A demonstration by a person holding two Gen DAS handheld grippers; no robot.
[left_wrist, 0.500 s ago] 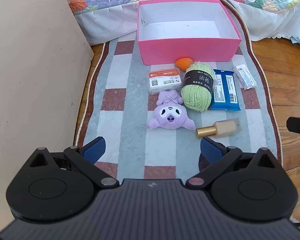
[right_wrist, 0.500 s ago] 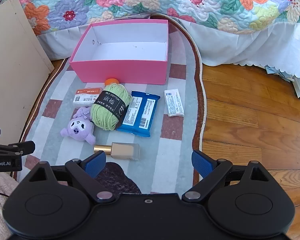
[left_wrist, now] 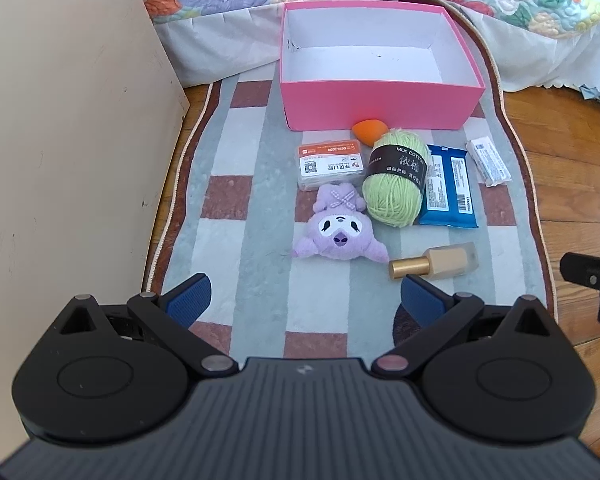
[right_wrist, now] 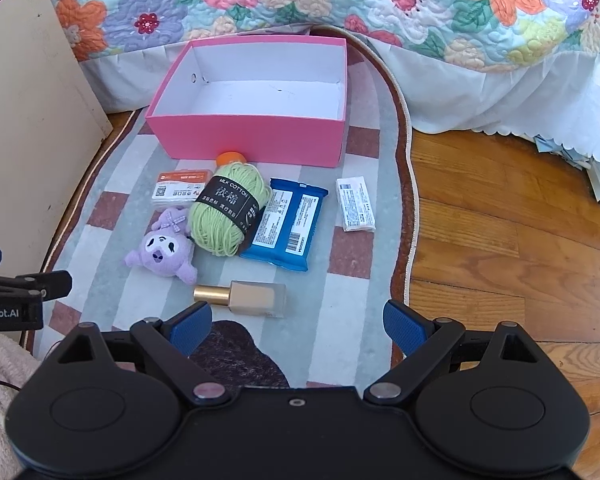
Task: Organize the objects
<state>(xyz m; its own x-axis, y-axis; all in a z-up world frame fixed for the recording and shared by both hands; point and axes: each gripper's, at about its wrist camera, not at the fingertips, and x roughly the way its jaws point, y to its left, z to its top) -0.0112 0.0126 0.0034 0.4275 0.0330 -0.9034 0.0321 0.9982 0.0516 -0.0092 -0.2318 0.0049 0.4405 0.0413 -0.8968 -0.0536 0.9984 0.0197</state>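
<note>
A: Pink box [left_wrist: 380, 106] — where is it placed?

B: It is seen open and upright on the checked rug [left_wrist: 260, 240], well ahead of both pairs of fingers. Nothing is seen inside it.

A: And the loose things?

B: They are laid between the box and the fingers: an orange sponge [left_wrist: 369, 131] touching the box wall, a card packet [left_wrist: 330, 164], green yarn [left_wrist: 396, 182], a blue wipes pack [left_wrist: 448, 192] and a white packet [left_wrist: 488, 161]. Nearer, a purple plush [left_wrist: 338, 234] and a gold-capped bottle [left_wrist: 436, 266] are found; the bottle lies just ahead of the left gripper's [left_wrist: 306, 306] right-hand finger.

A: How are the fingers set?

B: The left gripper is spread wide, nothing held. The right gripper [right_wrist: 298, 326] is likewise spread wide and empty, the bottle just ahead of its left-hand finger.
</note>
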